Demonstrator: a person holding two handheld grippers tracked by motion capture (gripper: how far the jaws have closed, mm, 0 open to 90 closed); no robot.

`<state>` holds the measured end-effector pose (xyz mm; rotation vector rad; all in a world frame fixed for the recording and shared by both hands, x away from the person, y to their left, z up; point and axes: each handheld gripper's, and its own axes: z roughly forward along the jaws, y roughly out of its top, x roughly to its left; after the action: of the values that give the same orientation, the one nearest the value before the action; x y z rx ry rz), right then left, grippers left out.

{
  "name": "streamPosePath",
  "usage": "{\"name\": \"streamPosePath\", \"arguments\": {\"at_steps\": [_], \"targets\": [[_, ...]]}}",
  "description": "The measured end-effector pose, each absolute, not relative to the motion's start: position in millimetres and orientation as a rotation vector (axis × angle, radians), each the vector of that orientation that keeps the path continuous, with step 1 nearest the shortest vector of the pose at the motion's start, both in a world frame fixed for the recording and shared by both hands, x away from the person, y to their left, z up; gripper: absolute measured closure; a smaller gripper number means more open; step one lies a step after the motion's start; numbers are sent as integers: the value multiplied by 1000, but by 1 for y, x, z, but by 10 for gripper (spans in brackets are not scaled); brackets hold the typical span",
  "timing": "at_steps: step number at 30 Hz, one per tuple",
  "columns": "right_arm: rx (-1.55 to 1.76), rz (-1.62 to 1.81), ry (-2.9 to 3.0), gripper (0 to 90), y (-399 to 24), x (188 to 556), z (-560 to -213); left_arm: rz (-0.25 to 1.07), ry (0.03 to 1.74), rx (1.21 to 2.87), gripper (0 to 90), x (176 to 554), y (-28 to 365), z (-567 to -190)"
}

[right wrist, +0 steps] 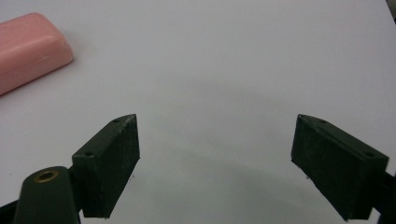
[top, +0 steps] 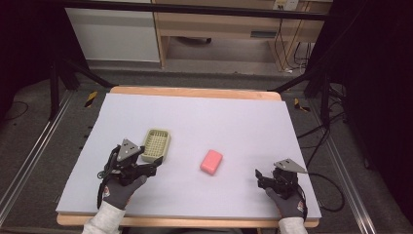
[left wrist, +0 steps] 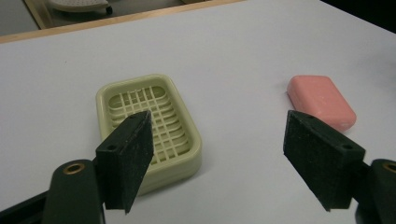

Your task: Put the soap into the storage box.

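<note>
On the white surface (top: 195,122) a pink soap bar (top: 211,161) lies flat, well apart from a pale green soap dish (top: 156,145) to its left. The left tool (top: 155,165) hovers just beside the dish, jaws spread and empty. The right tool (top: 259,176) sits near the front edge, jaws likewise spread, holding nothing.

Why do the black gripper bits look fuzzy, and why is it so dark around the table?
In the left gripper view the jaws sit too close to the camera, while the soap dish and pink soap look sharper. The right gripper view does likewise. In the high view, light falls on the table, not the room's sides.
</note>
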<state>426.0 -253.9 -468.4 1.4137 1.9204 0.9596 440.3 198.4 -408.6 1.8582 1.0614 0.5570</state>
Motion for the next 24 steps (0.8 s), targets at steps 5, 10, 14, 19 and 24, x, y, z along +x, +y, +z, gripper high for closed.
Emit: {"name": "streamPosePath", "arguments": {"at_steps": [5,10,14,19,24], "targets": [[1413,959,1920,155,-254,426,-468,553,1050,1859,241,443,191,-405],[1405,955,1915,155,-254,426,-469,546,1041,1872,240,445,183,-405],[1411,956,1914,155,-254,426,-468,547,1034,1880,240,447,176,-406],[1408,956,1912,157,-254,426,-468,547,1023,1899,240,447,170,-409],[1400,954,1920,160,-254,426,-469,539,1019,1915,240,448,165,-412]]}}
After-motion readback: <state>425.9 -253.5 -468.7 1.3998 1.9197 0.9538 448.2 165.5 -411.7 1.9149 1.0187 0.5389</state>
